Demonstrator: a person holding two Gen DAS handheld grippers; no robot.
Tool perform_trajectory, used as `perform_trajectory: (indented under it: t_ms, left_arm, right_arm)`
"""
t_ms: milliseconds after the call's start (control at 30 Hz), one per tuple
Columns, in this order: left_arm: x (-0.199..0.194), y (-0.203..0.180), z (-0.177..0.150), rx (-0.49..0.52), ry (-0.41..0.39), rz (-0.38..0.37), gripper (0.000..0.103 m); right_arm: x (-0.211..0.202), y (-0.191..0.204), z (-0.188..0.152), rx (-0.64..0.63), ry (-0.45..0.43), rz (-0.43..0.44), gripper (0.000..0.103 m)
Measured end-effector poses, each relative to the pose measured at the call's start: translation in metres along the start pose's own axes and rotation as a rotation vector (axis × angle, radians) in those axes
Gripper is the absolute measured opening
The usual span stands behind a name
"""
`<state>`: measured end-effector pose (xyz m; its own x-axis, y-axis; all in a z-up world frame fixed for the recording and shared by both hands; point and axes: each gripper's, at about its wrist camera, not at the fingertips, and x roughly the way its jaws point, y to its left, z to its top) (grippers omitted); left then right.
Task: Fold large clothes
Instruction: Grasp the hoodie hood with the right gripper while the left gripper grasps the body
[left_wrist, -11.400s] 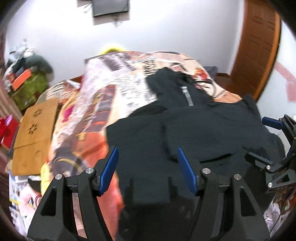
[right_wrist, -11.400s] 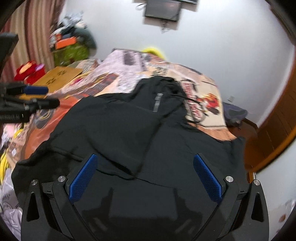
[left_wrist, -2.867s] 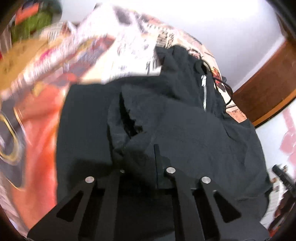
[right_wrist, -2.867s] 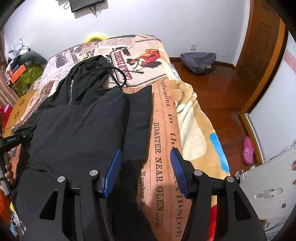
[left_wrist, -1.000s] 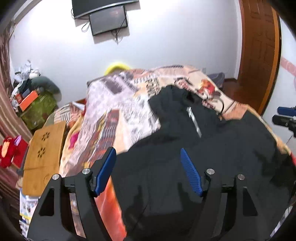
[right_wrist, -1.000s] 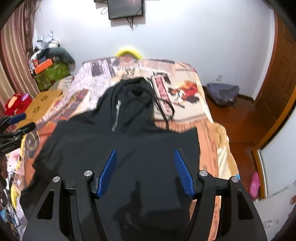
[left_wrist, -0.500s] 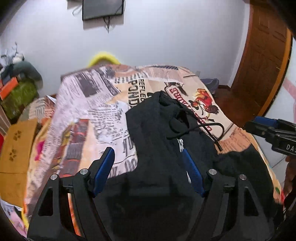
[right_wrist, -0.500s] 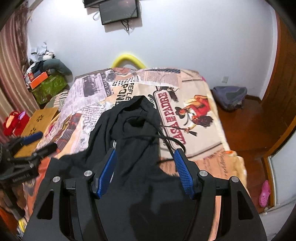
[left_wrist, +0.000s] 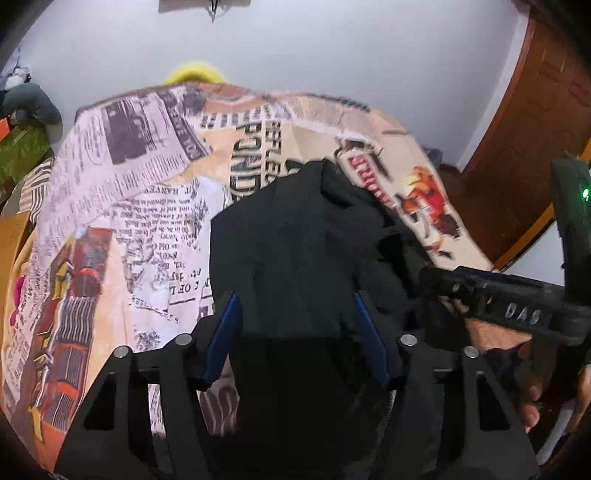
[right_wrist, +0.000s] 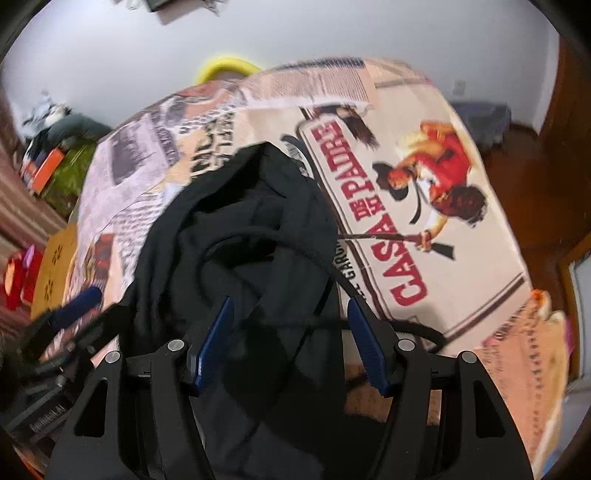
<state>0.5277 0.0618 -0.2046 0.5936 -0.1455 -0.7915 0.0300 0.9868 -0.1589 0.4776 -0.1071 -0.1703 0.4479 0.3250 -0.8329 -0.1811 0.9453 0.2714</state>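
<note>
Black hooded sweatshirt (left_wrist: 295, 251) spread on the bed (left_wrist: 122, 206), hood end at the far side over the printed newspaper-pattern cover, body trailing toward the near edge. Left hand-held gripper (left_wrist: 295, 336) poised over the left shoulder by the hood, blue pads standing part-open either side of dark cloth, jaws just closing in, no pinch visible yet. Right hand-held gripper (right_wrist: 286, 341) over the right side of the hood (right_wrist: 255, 206), jaws part-open and empty, loose black drawcord (right_wrist: 332, 273) looping across the cover just right of its pad. Each tool also visible at the edge of the other's view, so the two close together.

Likely step: taking the hood at both corners to fold it down onto the body.

For a clean fold:
- Lower both tools until the pads straddle only the hood's outer edge, not the bunched layers beneath.
- Keep the drawcord out of the right jaws; a caught cord would probably drag the neckline askew.
- Pinch both sides at matching points, then lift just clear of the bed and carry toward the near side together, level.
- Hold cloth lightly taut between the two tools to avoid a ridge in the middle.
- Lay flat before letting go.
</note>
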Motion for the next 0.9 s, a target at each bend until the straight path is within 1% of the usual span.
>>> perform_trajectory:
  t_ms: [100, 133, 167, 200, 233, 267, 300, 333, 367, 400, 500, 667, 733, 767, 833, 900]
  left_arm:
    - [0.023, 0.004, -0.004, -0.017, 0.034, 0.014, 0.061]
    - [0.026, 0.005, -0.005, -0.02, 0.039, 0.015, 0.056]
    - [0.03, 0.005, -0.007, -0.021, 0.044, 0.019, 0.053]
    - [0.032, 0.004, -0.009, -0.016, 0.043, 0.031, 0.05]
    - [0.031, 0.003, -0.01, -0.01, 0.039, 0.038, 0.043]
    - [0.029, 0.001, -0.011, 0.003, 0.036, 0.051, 0.039]
    - [0.028, -0.002, -0.011, 0.017, 0.036, 0.062, 0.031]
    - [0.024, -0.005, -0.011, 0.037, 0.039, 0.073, 0.023]
    - [0.021, -0.008, -0.011, 0.054, 0.043, 0.081, 0.021]
    - [0.018, -0.009, -0.011, 0.064, 0.046, 0.082, 0.018]
    - [-0.008, -0.012, -0.011, 0.069, 0.029, 0.064, 0.017]
    - [-0.071, -0.021, -0.019, 0.089, -0.018, 0.027, 0.016]
    - [-0.095, -0.025, -0.027, 0.101, -0.031, 0.01, 0.016]
    - [-0.108, -0.027, -0.033, 0.11, -0.036, 0.002, 0.016]
    - [-0.128, -0.03, -0.045, 0.123, -0.043, -0.017, 0.016]
    - [-0.146, -0.032, -0.062, 0.142, -0.038, -0.035, 0.016]
  right_arm:
    - [0.022, -0.012, 0.007, 0.055, 0.038, 0.002, 0.06]
    - [0.029, -0.016, 0.007, 0.074, 0.053, 0.012, 0.06]
    - [0.034, -0.02, 0.007, 0.095, 0.062, 0.025, 0.057]
    - [0.038, -0.023, 0.006, 0.109, 0.071, 0.035, 0.046]
    - [0.039, -0.025, 0.005, 0.121, 0.082, 0.058, 0.041]
    - [0.038, -0.026, 0.004, 0.128, 0.081, 0.07, 0.034]
    - [0.035, -0.025, 0.004, 0.123, 0.075, 0.057, 0.026]
    - [0.029, -0.021, 0.003, 0.103, 0.071, 0.042, 0.023]
    - [0.021, -0.018, 0.001, 0.086, 0.055, 0.037, 0.018]
    - [0.013, -0.015, 0.0, 0.073, 0.035, 0.03, 0.016]
    - [-0.022, 0.0, -0.007, 0.01, -0.027, 0.02, 0.015]
    - [-0.091, 0.017, -0.029, -0.047, -0.087, 0.087, 0.013]
    - [-0.12, 0.023, -0.045, -0.084, -0.107, 0.097, 0.013]
    - [-0.127, 0.026, -0.048, -0.098, -0.114, 0.098, 0.013]
    - [-0.148, 0.031, -0.068, -0.135, -0.129, 0.101, 0.013]
    - [-0.158, 0.033, -0.086, -0.146, -0.126, 0.116, 0.013]
